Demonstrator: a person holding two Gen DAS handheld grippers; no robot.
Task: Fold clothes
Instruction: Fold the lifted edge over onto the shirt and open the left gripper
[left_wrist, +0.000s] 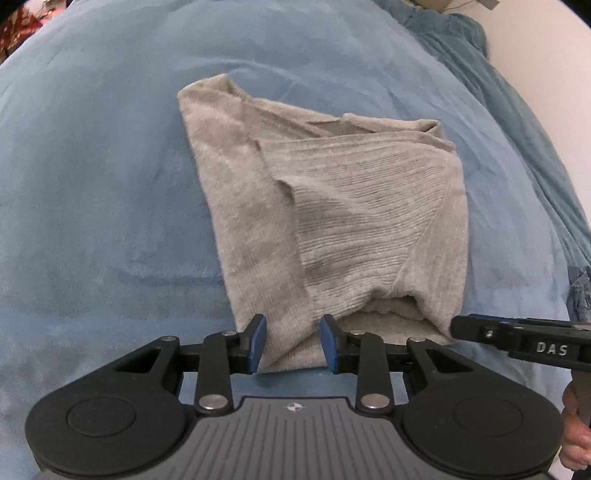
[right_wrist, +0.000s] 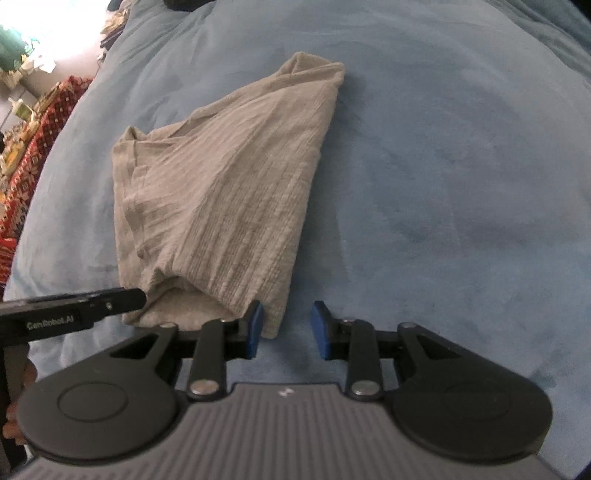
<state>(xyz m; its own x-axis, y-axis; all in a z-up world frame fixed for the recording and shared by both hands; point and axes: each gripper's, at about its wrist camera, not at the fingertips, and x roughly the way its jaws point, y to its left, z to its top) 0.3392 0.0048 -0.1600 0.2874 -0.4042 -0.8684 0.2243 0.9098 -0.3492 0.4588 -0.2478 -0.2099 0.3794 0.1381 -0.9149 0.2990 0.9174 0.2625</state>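
Observation:
A grey ribbed garment (left_wrist: 332, 221) lies folded into a rough rectangle on a blue blanket (left_wrist: 92, 184). My left gripper (left_wrist: 293, 343) is open, its blue pads on either side of the garment's near left corner. My right gripper (right_wrist: 288, 328) is open at the near right corner (right_wrist: 273, 317), with the cloth edge just inside the left pad. The garment also shows in the right wrist view (right_wrist: 221, 192). Each gripper's fingers show in the other view: the right one in the left wrist view (left_wrist: 517, 339), the left one in the right wrist view (right_wrist: 74, 306).
The blue blanket (right_wrist: 461, 184) covers the whole bed. A crumpled darker blue sheet (left_wrist: 517, 92) lies along the right edge by a pale wall. A red patterned cloth with clutter (right_wrist: 33, 140) stands off the bed's left side.

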